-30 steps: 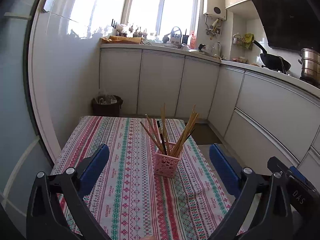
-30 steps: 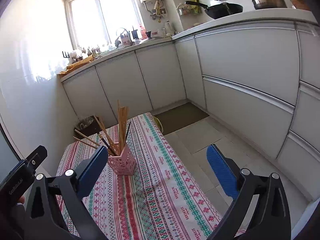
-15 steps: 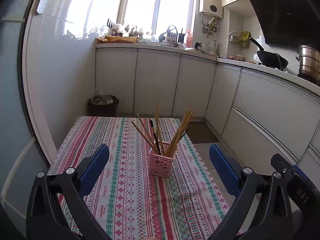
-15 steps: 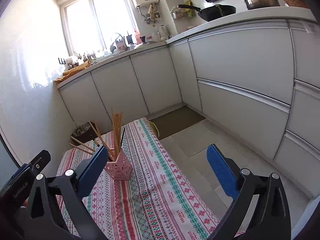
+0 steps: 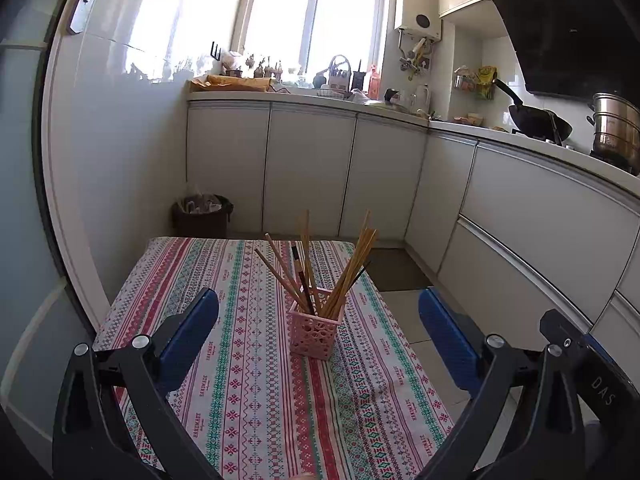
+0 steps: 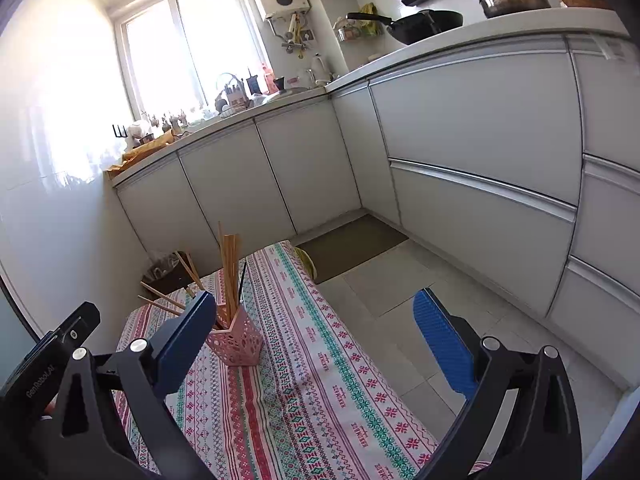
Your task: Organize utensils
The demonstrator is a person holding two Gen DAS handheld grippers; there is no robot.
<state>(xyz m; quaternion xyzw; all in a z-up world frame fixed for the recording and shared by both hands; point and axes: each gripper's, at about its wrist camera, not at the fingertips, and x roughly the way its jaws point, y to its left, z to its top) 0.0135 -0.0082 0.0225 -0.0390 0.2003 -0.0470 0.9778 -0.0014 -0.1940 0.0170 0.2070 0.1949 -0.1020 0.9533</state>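
Note:
A pink perforated holder [image 5: 315, 334] stands upright on the striped tablecloth [image 5: 248, 400], filled with several wooden chopsticks [image 5: 352, 264] and a dark one, fanned outwards. My left gripper [image 5: 318, 334] is open, its blue pads either side of the holder from well back, nothing held. In the right wrist view the same holder [image 6: 237, 342] sits at the left, just beyond the left blue pad. My right gripper [image 6: 316, 334] is open and empty, over the table's right half.
White kitchen cabinets [image 5: 308, 168] line the back and right. A wok [image 5: 540, 120] and steel pot [image 5: 616, 128] sit on the counter. A dark bin [image 5: 202, 216] stands beyond the table. The tiled floor [image 6: 400, 292] lies right of the table edge.
Both grippers have drawn back and risen slightly; the holder now appears smaller and further left in both views. Neither gripper changed its opening.

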